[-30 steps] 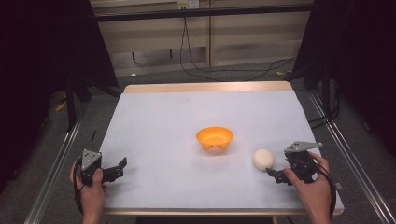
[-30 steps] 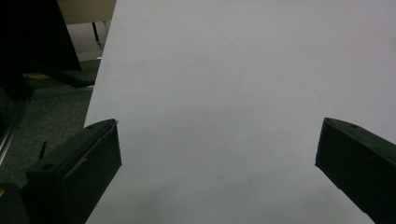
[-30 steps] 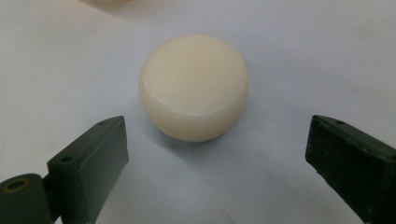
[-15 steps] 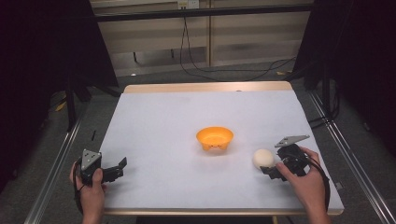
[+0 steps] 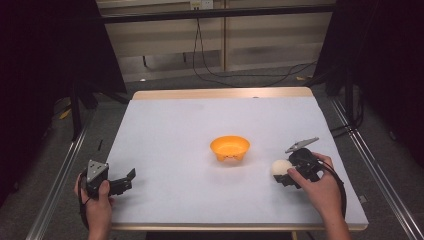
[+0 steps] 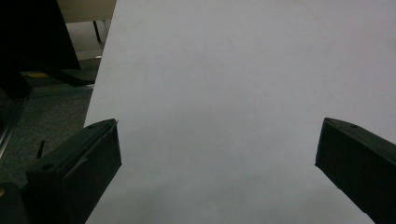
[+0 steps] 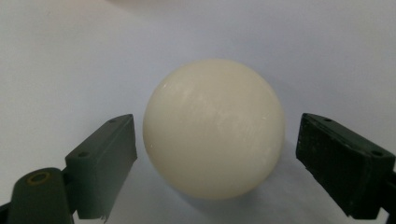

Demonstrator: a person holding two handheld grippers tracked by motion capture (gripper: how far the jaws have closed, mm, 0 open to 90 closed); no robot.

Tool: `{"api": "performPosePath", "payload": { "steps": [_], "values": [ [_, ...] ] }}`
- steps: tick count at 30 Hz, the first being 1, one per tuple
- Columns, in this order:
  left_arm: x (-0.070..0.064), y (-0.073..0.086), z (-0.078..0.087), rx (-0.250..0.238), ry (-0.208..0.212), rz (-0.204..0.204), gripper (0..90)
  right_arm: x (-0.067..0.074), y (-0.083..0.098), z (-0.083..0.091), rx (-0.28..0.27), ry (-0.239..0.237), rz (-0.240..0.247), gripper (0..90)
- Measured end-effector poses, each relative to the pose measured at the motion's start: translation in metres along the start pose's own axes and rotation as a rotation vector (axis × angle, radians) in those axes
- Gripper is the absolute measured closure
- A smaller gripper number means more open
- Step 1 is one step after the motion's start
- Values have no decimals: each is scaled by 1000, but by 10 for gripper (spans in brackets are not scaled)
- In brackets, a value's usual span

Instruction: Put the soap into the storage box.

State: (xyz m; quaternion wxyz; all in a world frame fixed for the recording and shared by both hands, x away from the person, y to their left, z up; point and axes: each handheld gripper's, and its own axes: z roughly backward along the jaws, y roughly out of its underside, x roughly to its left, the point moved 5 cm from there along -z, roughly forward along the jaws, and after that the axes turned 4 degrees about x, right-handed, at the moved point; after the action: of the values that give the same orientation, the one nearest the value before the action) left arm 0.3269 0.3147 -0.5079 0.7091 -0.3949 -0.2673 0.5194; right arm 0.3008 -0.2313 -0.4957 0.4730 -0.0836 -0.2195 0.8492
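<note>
The cream-white ball point(image 7: 214, 128) lies on the pale surface point(image 5: 200, 135) toward its near right part, to the right of and a little nearer than the orange bowl point(image 5: 229, 148), apart from it. In the right gripper view the ball sits between the two black jaws of the right tongs point(image 7: 215, 158), with a thin gap visible on each side, so the pads do not press on it; the jaws have just been closing around it and now stand at a middling width. The ball rests on the surface with a soft shadow beneath it.

In the high view the right tongs point(image 5: 283, 175) reach the ball point(image 5: 281, 167) from the right, held low by the person's right hand point(image 5: 320, 187), with the grey three-cornered plate tilted above them.

The orange bowl stands upright near the middle of the surface.

At the near left edge, well apart from ball and bowl, the left hand point(image 5: 97, 205) holds the left tongs point(image 5: 131, 179) low over the surface. In the left gripper view the left tongs point(image 6: 217, 144) stand wide, with bare surface between the jaws.
</note>
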Motion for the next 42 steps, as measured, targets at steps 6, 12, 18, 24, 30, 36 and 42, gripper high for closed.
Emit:
{"api": "performPosePath", "payload": {
  "steps": [6,12,18,24,30,36,42],
  "values": [
    [0,0,0,0,0,1,1,-2,-4,-5,17,-1,4,147],
    [1,0,0,-2,-5,3,0,-1,-5,-10,41,-12,25,226],
    [1,0,0,-2,-5,3,0,0,-6,-9,48,-16,21,244],
    [0,0,0,-3,-3,6,0,2,-7,-8,33,-33,30,245],
    [1,0,0,-2,-5,3,0,4,-12,-4,15,-45,20,245],
    [1,0,0,-2,-4,3,0,6,-19,-3,3,-49,36,245],
    [1,0,0,-1,-1,3,1,10,-29,-2,1,-54,53,245]
  ]
}}
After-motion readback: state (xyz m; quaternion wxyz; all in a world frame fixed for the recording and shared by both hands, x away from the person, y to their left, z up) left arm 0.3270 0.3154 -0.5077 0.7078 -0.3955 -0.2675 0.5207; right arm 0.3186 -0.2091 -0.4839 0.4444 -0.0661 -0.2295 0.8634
